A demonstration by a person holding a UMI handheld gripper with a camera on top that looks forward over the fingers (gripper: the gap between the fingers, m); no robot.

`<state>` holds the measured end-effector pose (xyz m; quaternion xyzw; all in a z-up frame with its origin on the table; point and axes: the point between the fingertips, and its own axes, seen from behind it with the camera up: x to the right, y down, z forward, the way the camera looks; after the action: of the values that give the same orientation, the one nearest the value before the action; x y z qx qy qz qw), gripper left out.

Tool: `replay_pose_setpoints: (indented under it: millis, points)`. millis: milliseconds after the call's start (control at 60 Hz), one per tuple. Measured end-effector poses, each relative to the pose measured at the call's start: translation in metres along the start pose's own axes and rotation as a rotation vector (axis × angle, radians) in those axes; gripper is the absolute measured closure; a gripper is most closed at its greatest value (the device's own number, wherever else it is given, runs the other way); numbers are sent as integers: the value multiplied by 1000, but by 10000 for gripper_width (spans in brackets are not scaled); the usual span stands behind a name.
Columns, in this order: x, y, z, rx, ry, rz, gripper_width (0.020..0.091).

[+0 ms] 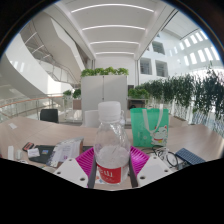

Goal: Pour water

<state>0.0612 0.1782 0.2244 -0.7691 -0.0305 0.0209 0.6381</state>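
Observation:
A clear plastic water bottle (112, 140) with a white cap and a red label stands upright between my gripper's (112, 166) two fingers. The magenta pads (87, 159) press on both of its sides at label height, so the gripper is shut on it. A green translucent cup (150, 127) stands on the table beyond the fingers, a little to the right of the bottle. The bottle's base is hidden below the fingers.
The wooden table (190, 140) stretches ahead. Small boxes and packets (45, 152) lie left of the fingers; black glasses or cables (165, 157) lie right. Behind the cup stand white planters (105, 90) with green plants in a large atrium.

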Motion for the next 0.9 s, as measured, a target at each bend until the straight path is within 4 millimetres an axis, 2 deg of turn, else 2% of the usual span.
replay_pose_setpoints:
  millis: [33,50,67,133,167,233,250,283,300,367,433,467,583,683,733,800,817,900]
  points:
    - [9,14,-6,1,10,7,608]
    - [23,31,-2,-2,17,18,608]
    - [28,43,6,-10,16,10,604]
    - [32,85,4,-58,-22,25,609]
    - [33,106,11,-78,-55,13,607]
    - [37,126,27,-120,-85,-9,608]
    - [34,129,19,-111,-100,-16,608]
    - [32,142,18,-102,-120,-30,608]
    - [27,138,16,-113,-126,-34,608]
    - [19,148,16,-137,-156,-19,604]
    - [18,179,13,-200,-161,1,594]
    - [18,173,14,-167,-161,13,597]
    - [19,177,9,-179,-169,30,593]
    - [21,178,10,-196,-151,12,556]
    - [23,185,4,-246,-131,3,483]
    - [24,192,-11,-306,-121,-5,274]
    - [25,192,-16,-316,-112,-3,248]
    - [28,184,-48,-329,-57,24,269]
